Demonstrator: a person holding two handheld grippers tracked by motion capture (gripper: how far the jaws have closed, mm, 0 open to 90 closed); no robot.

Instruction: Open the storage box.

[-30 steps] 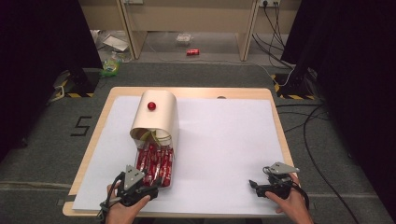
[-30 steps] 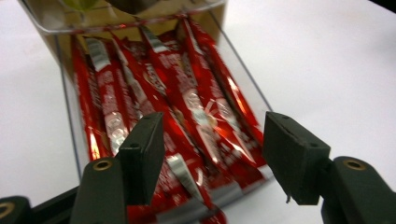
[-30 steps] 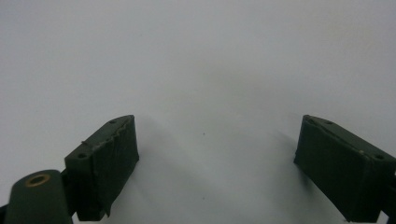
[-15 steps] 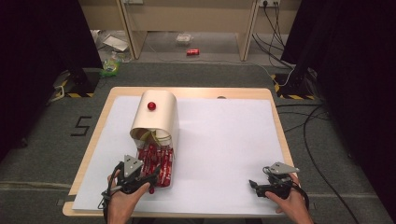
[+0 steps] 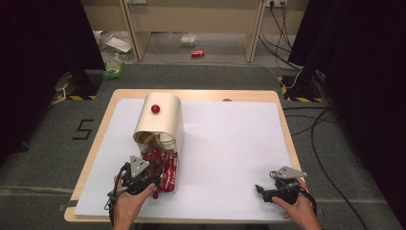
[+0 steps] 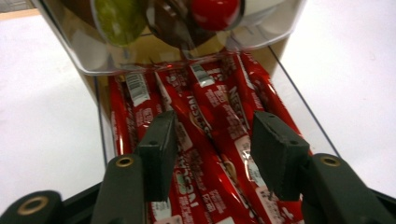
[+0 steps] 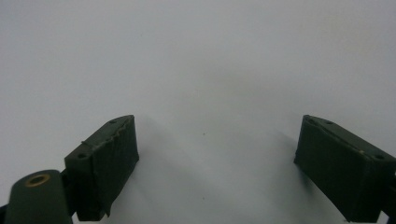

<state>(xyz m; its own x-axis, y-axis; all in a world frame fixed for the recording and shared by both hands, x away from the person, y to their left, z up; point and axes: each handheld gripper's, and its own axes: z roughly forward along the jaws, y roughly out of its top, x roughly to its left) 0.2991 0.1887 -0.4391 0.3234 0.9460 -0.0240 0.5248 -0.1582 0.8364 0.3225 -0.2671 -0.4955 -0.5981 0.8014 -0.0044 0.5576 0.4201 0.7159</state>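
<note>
Left hand-held gripper (image 5: pixel 154 178) advanced over red sachets (image 6: pixel 205 140), open

Even overhead light falls on the white sheet (image 5: pixel 230 158) of the table (image 5: pixel 201 95) in the high view, while the room's sides sink into black. The left gripper view is soft, with glare on the red wrappers (image 6: pixel 210 140). The right gripper view is dim, grey and hazy, with faint shadows.

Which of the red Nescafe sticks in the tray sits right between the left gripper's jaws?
The middle stick, running diagonally through the open left gripper; its neighbours lie outside or under the jaws.
</note>
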